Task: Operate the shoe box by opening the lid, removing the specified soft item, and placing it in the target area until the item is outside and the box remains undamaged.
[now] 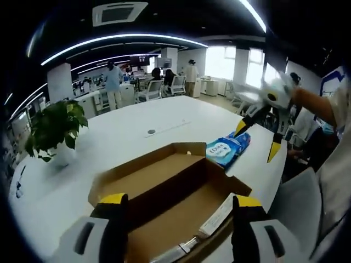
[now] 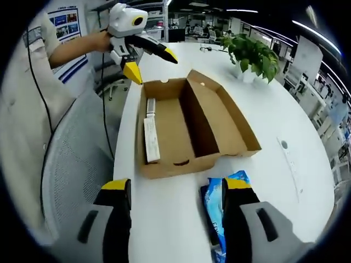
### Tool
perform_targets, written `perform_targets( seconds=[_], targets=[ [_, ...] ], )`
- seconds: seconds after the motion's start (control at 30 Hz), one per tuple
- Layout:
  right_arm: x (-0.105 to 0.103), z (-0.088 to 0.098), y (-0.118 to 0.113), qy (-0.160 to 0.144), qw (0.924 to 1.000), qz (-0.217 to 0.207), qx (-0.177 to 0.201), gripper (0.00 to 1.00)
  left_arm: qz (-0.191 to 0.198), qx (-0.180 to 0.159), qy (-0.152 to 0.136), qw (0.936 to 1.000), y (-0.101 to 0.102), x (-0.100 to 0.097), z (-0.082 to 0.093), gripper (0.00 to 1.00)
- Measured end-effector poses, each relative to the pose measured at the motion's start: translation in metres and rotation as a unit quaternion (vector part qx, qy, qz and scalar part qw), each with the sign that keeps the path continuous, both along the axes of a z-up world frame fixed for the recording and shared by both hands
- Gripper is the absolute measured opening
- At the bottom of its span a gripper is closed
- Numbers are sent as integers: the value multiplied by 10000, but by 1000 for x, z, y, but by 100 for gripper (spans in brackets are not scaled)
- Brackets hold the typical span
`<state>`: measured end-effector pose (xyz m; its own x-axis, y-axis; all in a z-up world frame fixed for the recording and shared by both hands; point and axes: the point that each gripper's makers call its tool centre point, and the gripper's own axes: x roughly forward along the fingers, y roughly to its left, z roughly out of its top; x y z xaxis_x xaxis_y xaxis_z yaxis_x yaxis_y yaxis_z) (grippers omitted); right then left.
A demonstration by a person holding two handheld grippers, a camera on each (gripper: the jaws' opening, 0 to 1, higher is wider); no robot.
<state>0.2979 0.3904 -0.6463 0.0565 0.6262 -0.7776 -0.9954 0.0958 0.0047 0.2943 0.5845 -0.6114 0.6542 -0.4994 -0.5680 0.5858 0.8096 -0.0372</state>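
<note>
The brown cardboard shoe box [image 1: 164,171] lies open on the white table [image 1: 126,137], its lid folded flat beside the base; a white paper strip [image 1: 217,215] rests inside. A blue soft packet [image 1: 229,148] lies on the table just past the box's far end. My left gripper [image 1: 180,201] hovers open over the near end of the box. My right gripper [image 1: 258,139] hangs open above the packet. In the right gripper view the box [image 2: 164,118] sits ahead, the packet [image 2: 215,211] lies beside my open right gripper [image 2: 175,186], and the left gripper [image 2: 151,63] is open over the box's far end.
A potted plant [image 1: 55,129] [image 2: 252,52] stands on the table beyond the box. A grey mesh chair [image 2: 71,164] is at the table edge, next to the person holding the grippers. A round cable port [image 2: 283,144] is set in the tabletop. People and desks fill the office behind.
</note>
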Motion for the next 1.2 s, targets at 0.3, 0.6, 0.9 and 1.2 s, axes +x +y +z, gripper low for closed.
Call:
perform_targets(
  seconds=[0.3,0.6,0.9,1.2],
  targets=[
    [2,-13,29,-52,9996,250,-95,62,368,88,13,9993,37,-15,-18,89],
    [2,-33,46,-63,9985,423,-327,59,702,110,128,9974,59,-25,-38,93],
    [-4,-50,59,58,9960,694,-557,58,1109,10,447,9928,75,-35,-61,87],
    [-8,-64,66,191,9926,901,-786,56,1893,-674,697,9771,93,-34,-67,58]
  ],
)
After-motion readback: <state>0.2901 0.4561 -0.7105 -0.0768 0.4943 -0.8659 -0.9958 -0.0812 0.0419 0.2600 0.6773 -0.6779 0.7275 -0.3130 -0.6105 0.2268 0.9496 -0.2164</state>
